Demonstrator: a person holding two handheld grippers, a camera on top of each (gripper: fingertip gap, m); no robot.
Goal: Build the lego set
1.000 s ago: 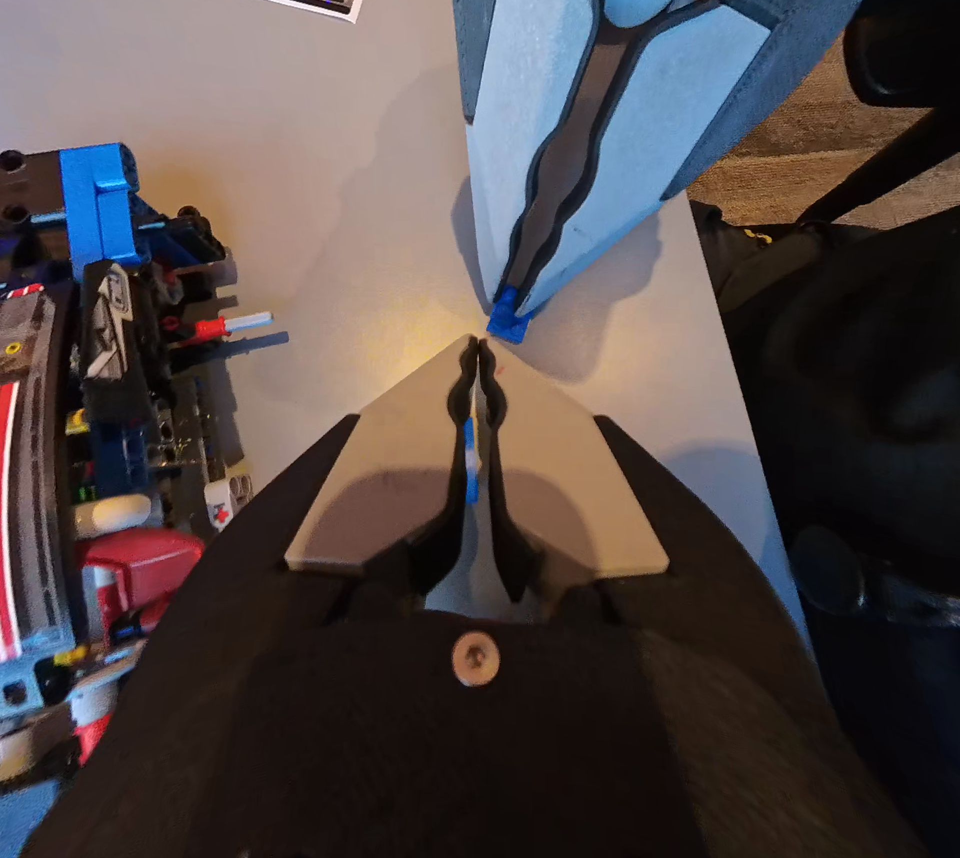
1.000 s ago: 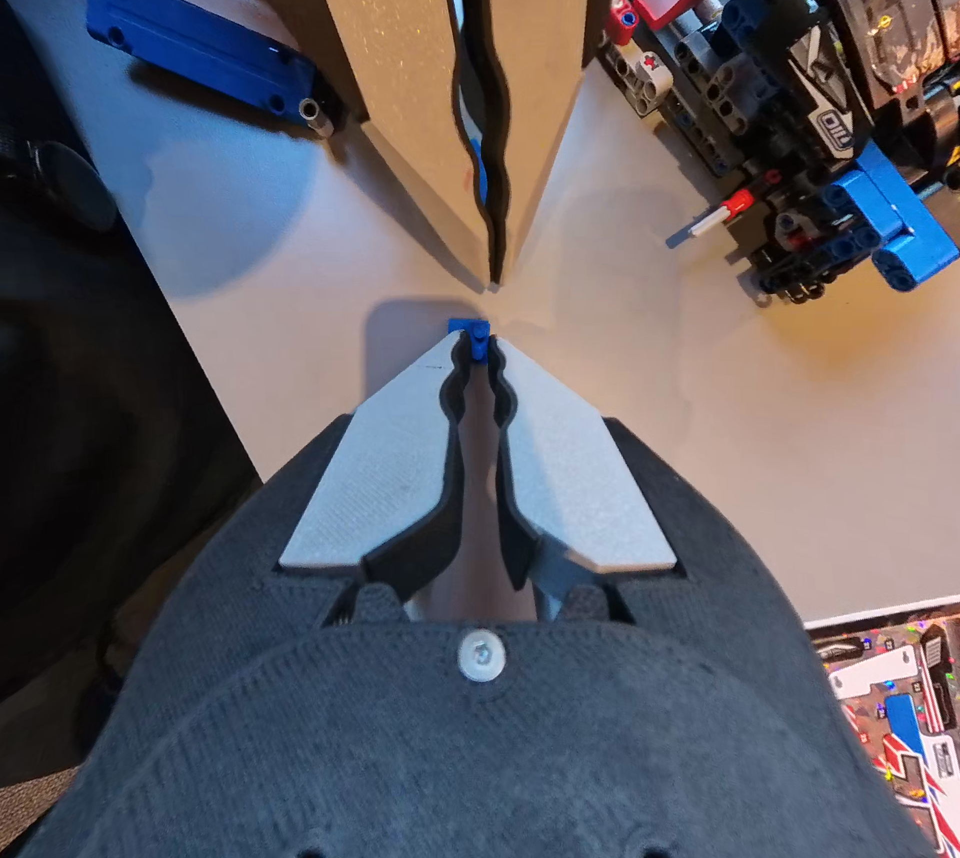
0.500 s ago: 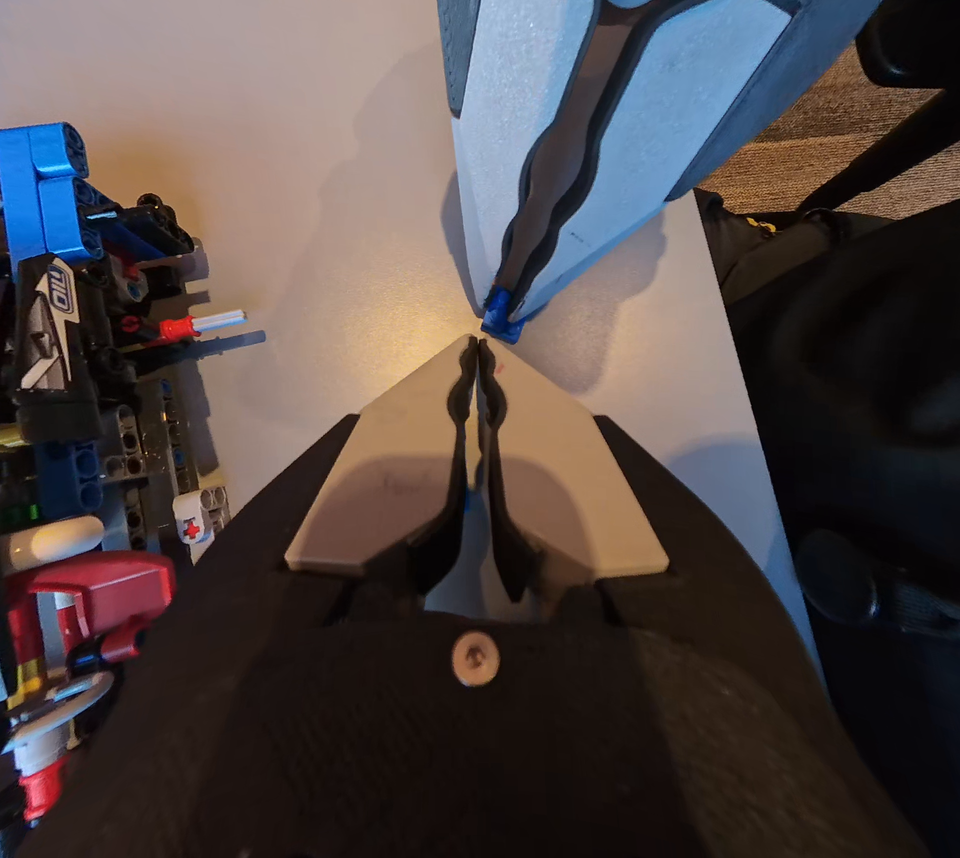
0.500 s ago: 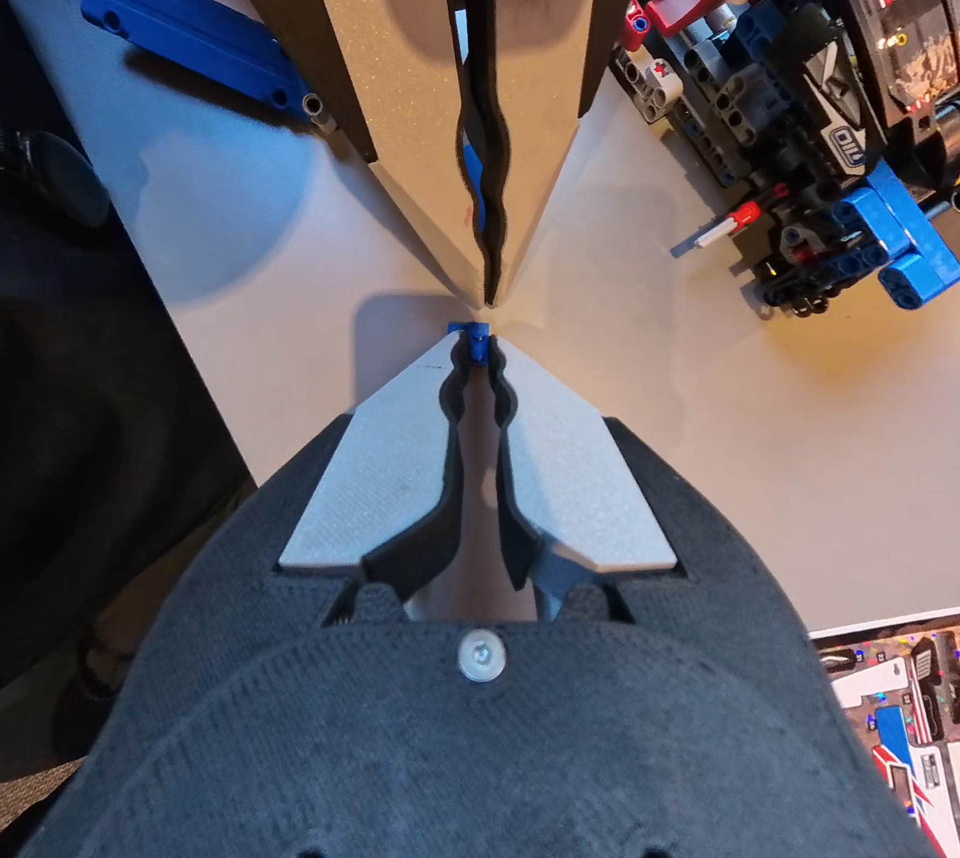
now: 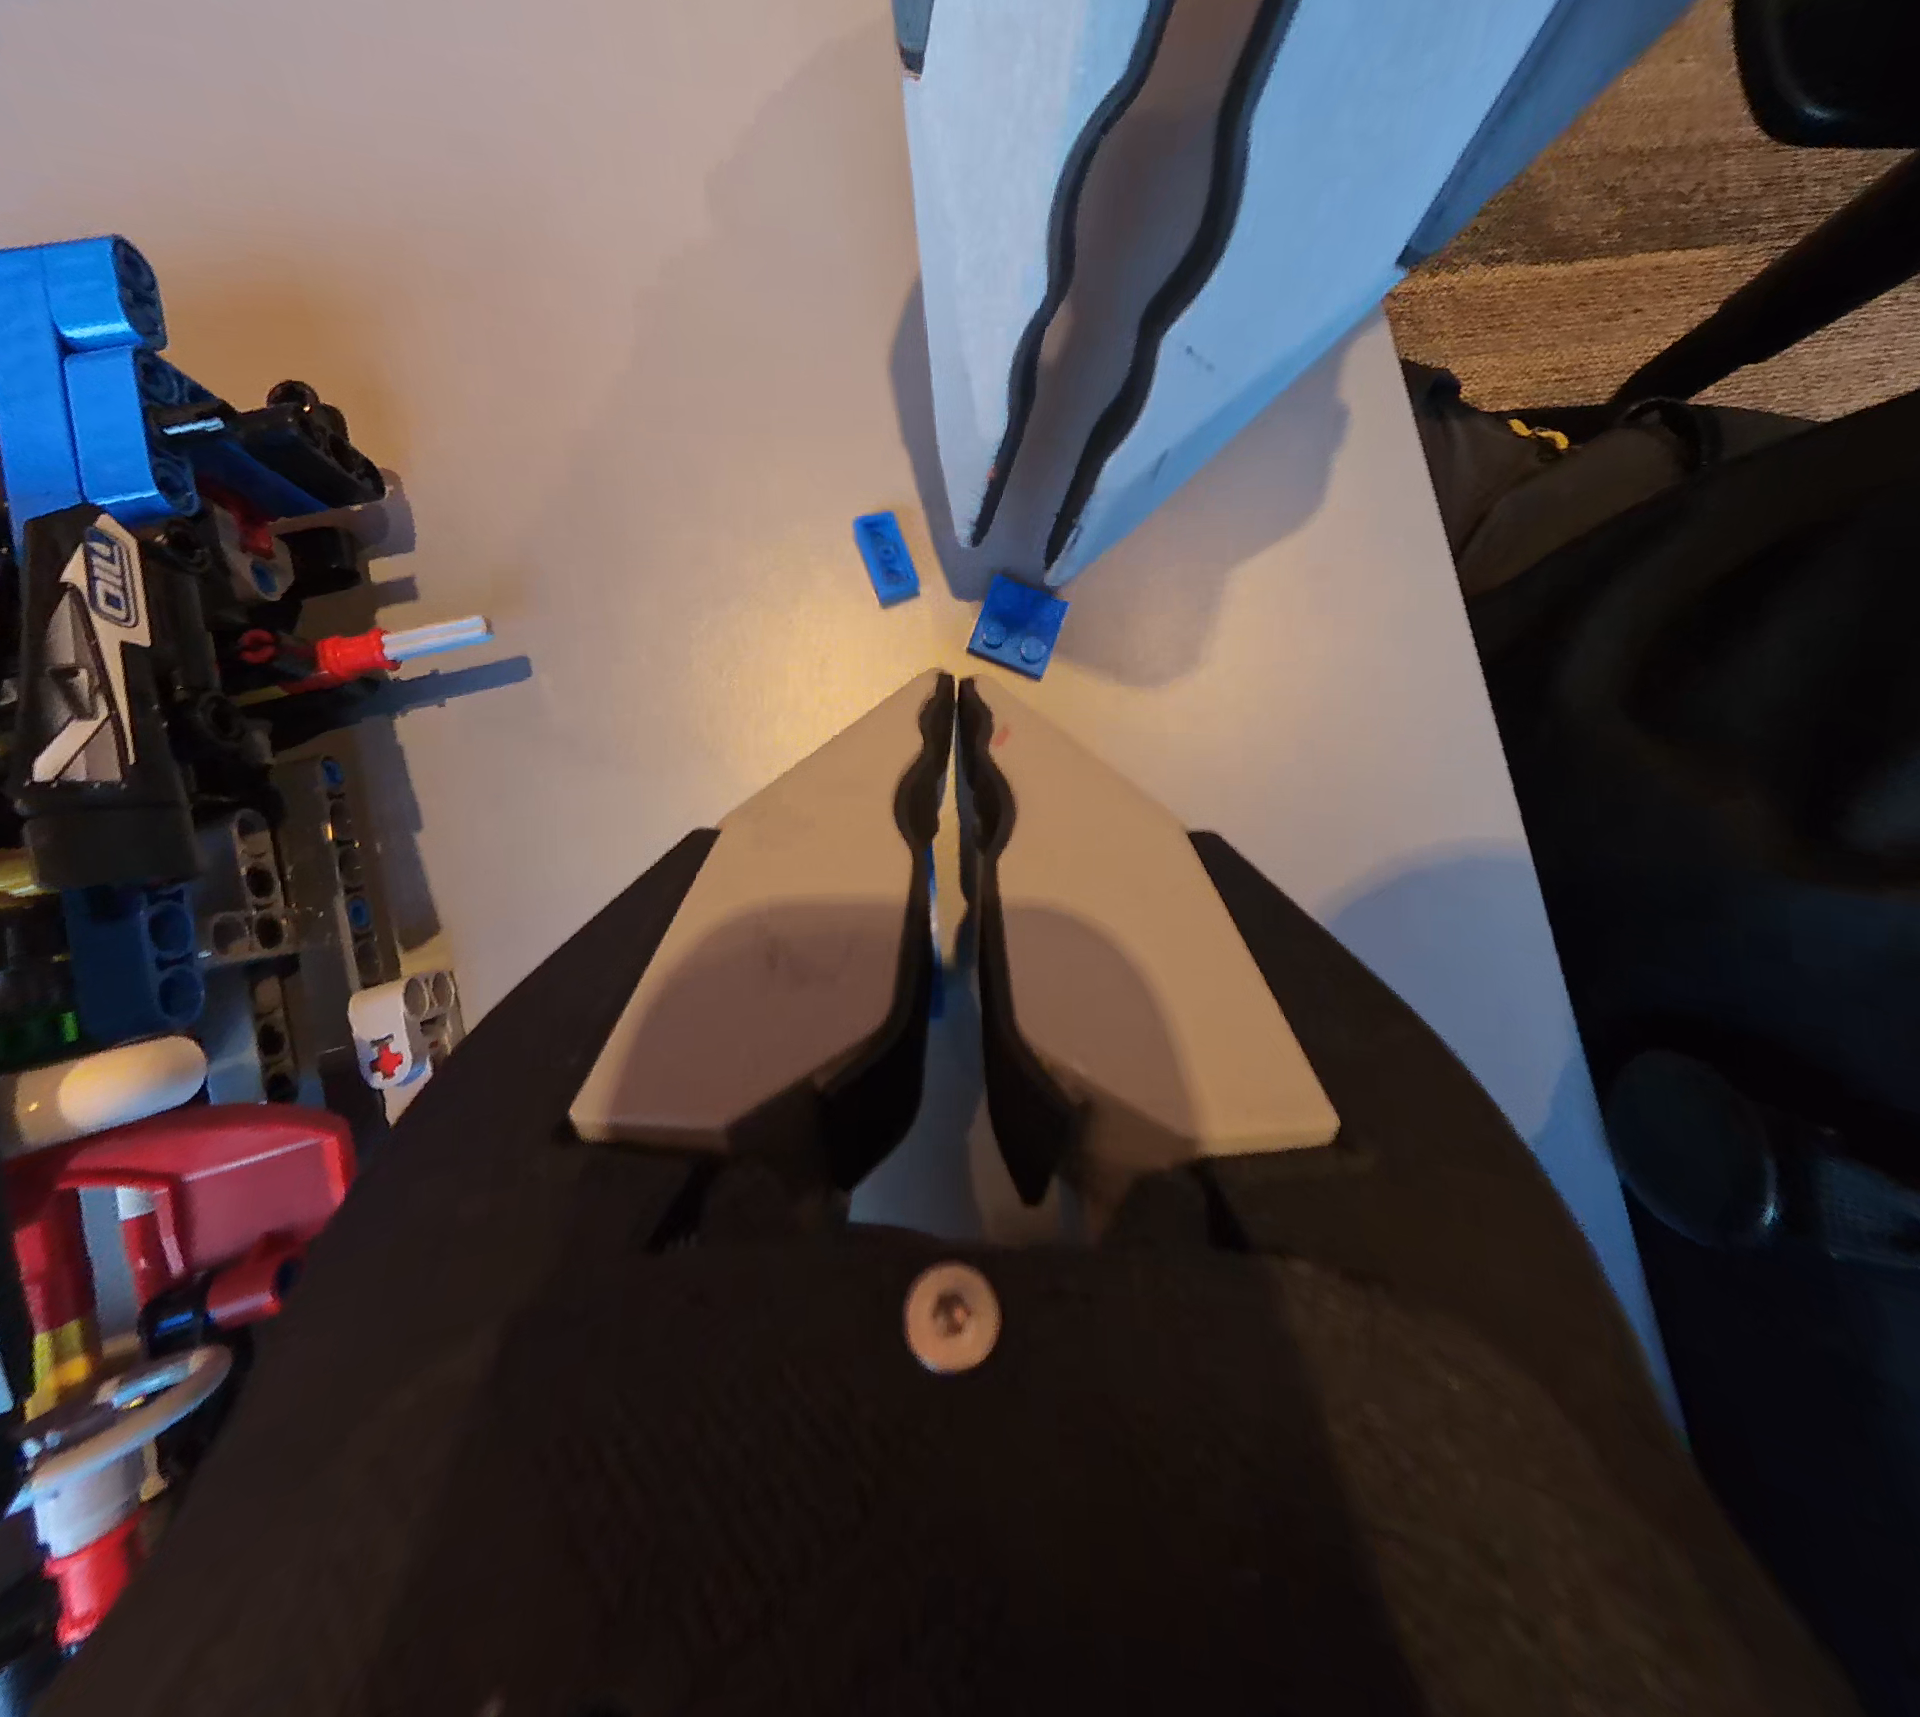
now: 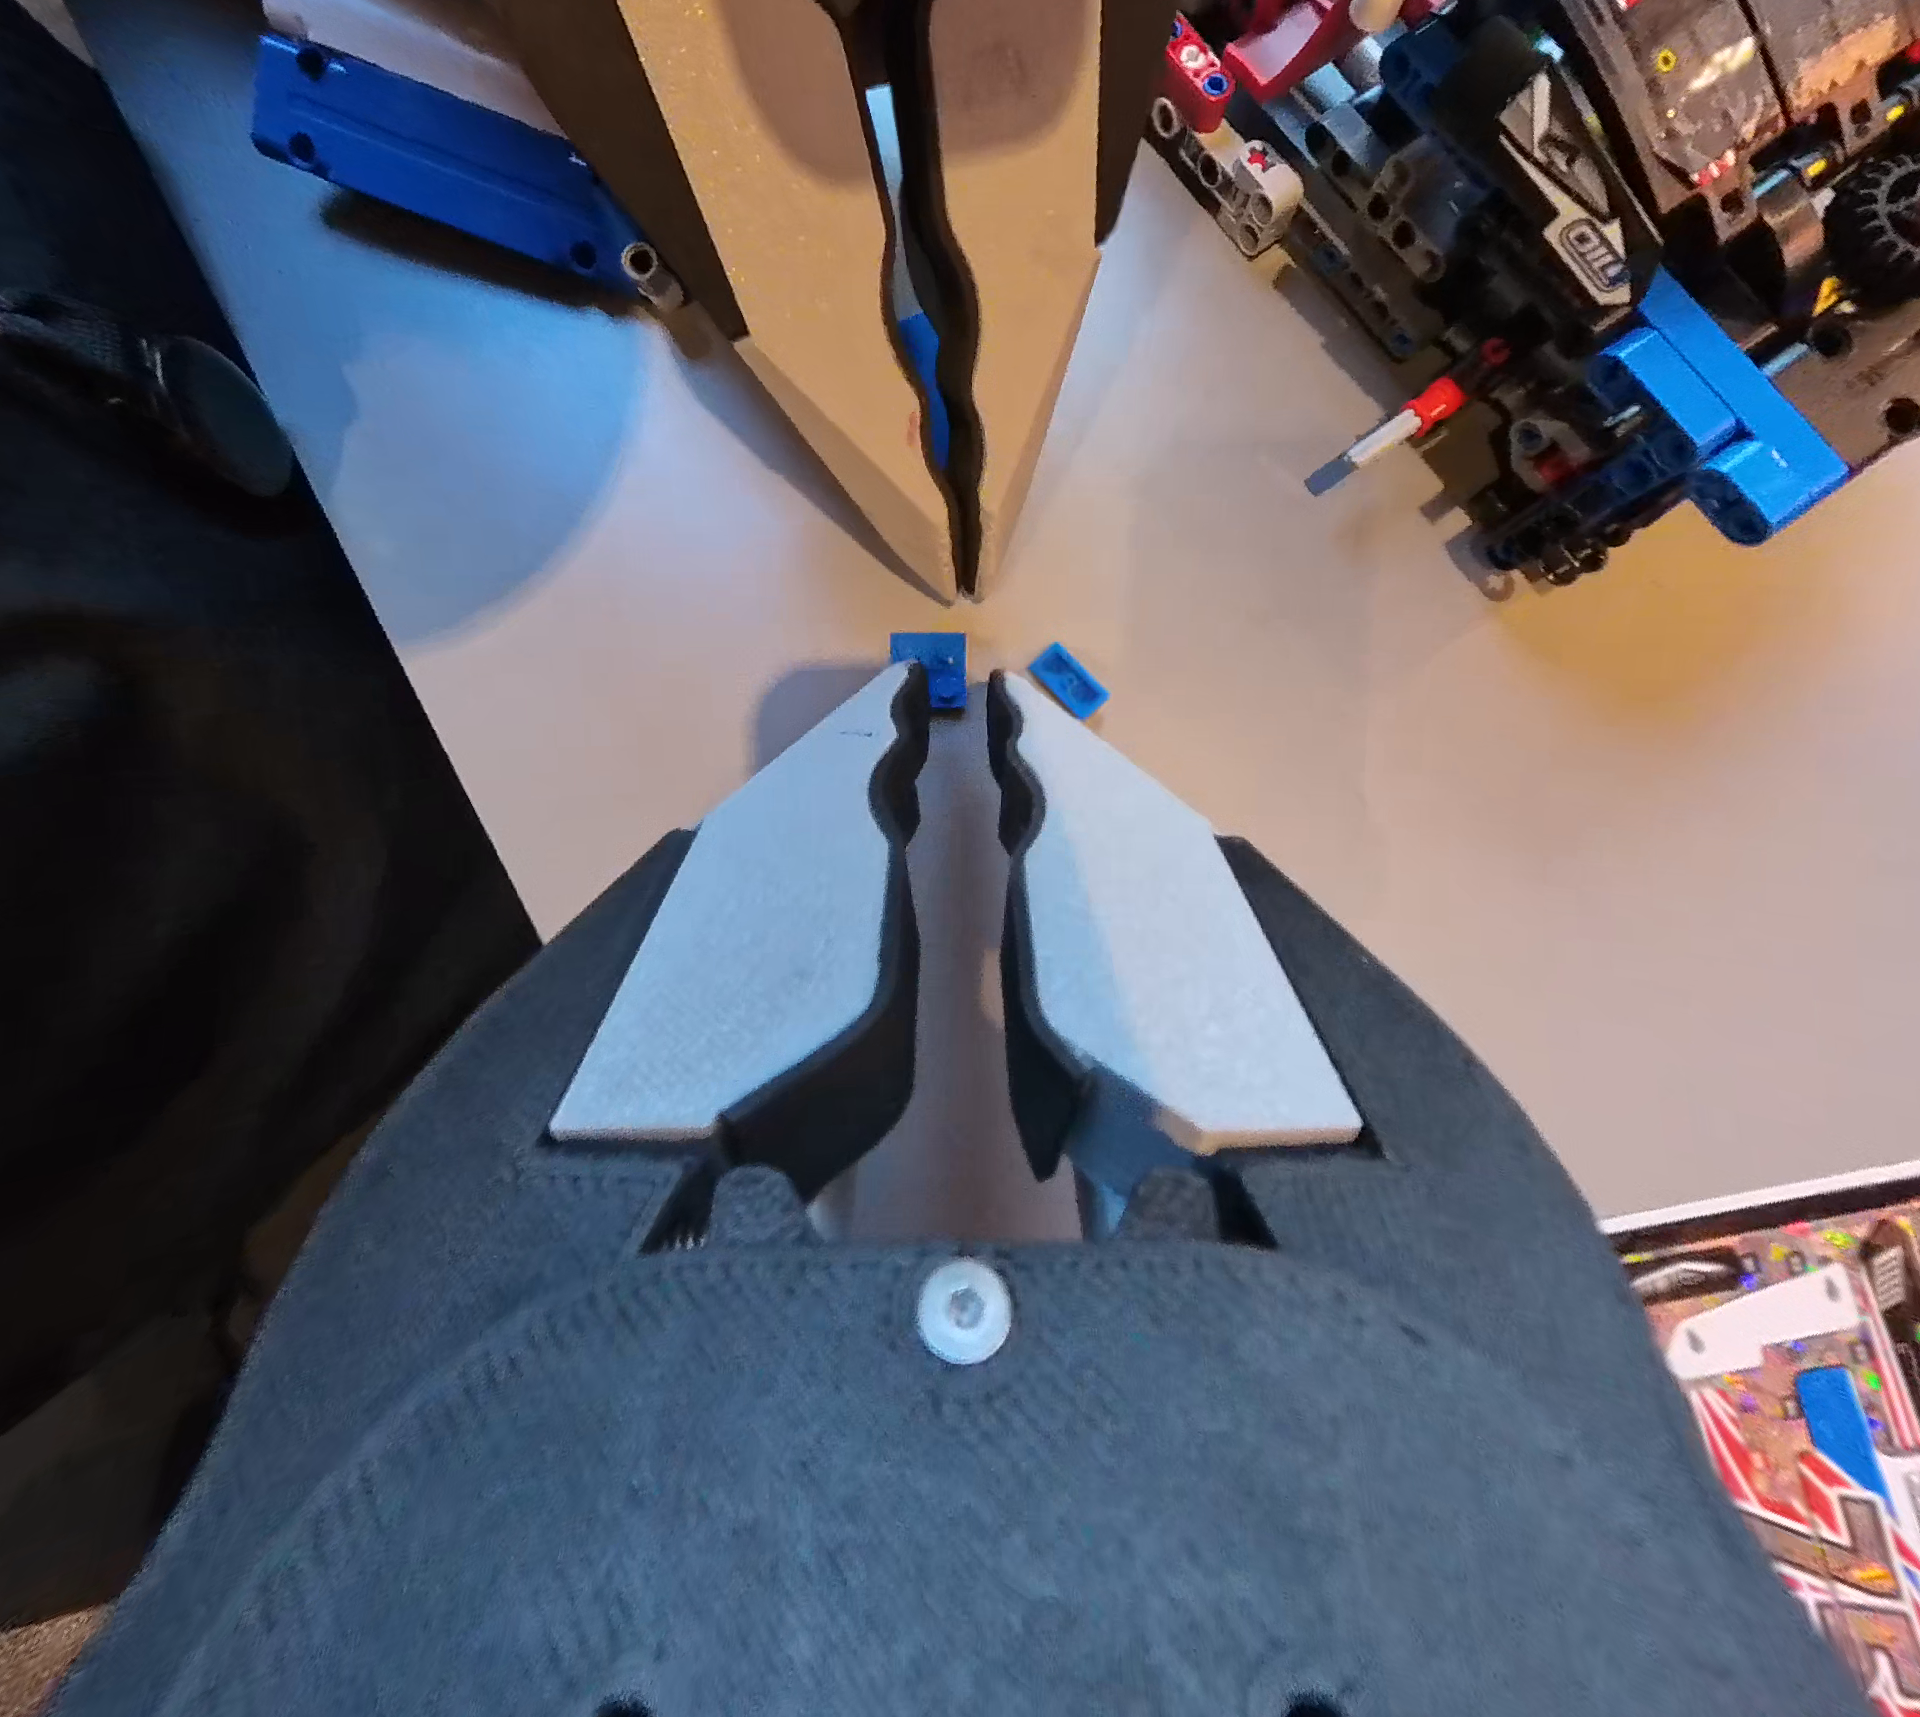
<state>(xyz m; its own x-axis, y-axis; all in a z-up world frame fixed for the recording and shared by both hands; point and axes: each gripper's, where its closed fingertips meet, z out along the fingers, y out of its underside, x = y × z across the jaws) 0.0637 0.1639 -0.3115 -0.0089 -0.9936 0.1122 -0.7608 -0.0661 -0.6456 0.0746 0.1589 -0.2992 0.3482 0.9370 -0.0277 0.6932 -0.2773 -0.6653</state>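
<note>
Trouble here would come from two tiny loose parts lying right at my fingertips. My right gripper (image 6: 954,691) has its fingers slightly apart and clamped on nothing; a small square blue lego plate (image 5: 1017,613) sits flat on the pale table (image 5: 623,317) just off their tips, and a narrow blue lego plate (image 5: 886,558) lies just beside it, apart from it and nearer the big black, blue and red lego car model (image 5: 125,732). My left gripper (image 5: 954,688) has its fingers pressed together around a thin blue piece (image 6: 928,379) held deep between them, tips pointing at the square plate. If I close the right fingers from this angle, I expect the flat plate to skid or flip rather than seat between the pads. Its low profile gives little to grab, and the table edge is near on that side, so a nudge could send it to the floor. Swinging the left fingers closer risks knocking the narrow plate away too.
</note>
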